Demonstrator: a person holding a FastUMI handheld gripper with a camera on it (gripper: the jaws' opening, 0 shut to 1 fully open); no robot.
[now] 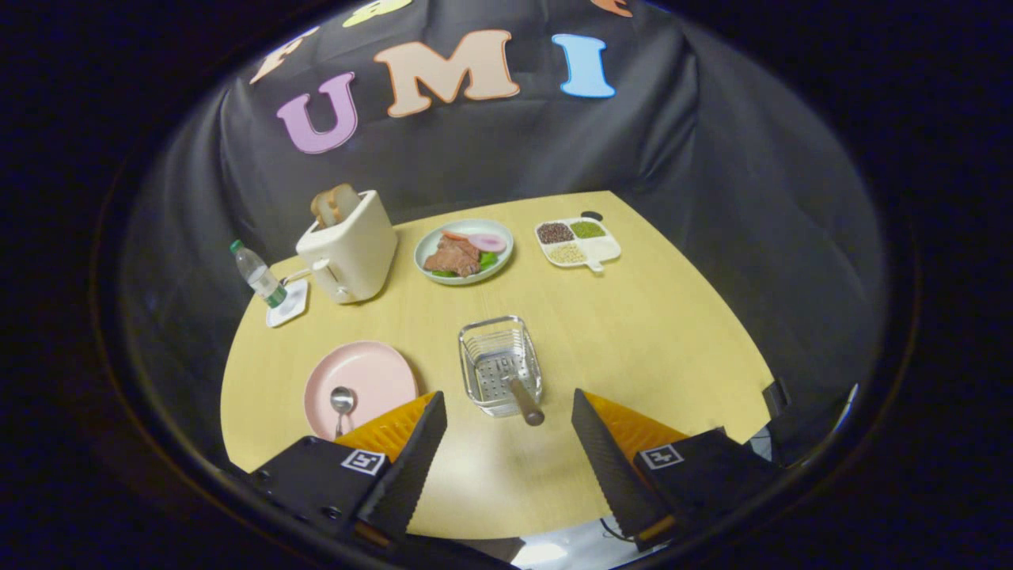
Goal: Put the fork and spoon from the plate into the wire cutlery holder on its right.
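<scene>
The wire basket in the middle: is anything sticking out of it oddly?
Yes. A wooden handle leans out over the near rim of the wire basket, pointing toward the open tool. A spoon lies on the pink plate beside it.

I see an evenly lit tabletop under soft overhead light; shadows beneath objects are short and faint. The surrounding cloth wall reads dim. Fisheye distortion bends the tabletop edge strongly toward the rim, where detail softens. Centre focus is adequate. A bright glare patch sits below, between the parted claw fingers.
</scene>
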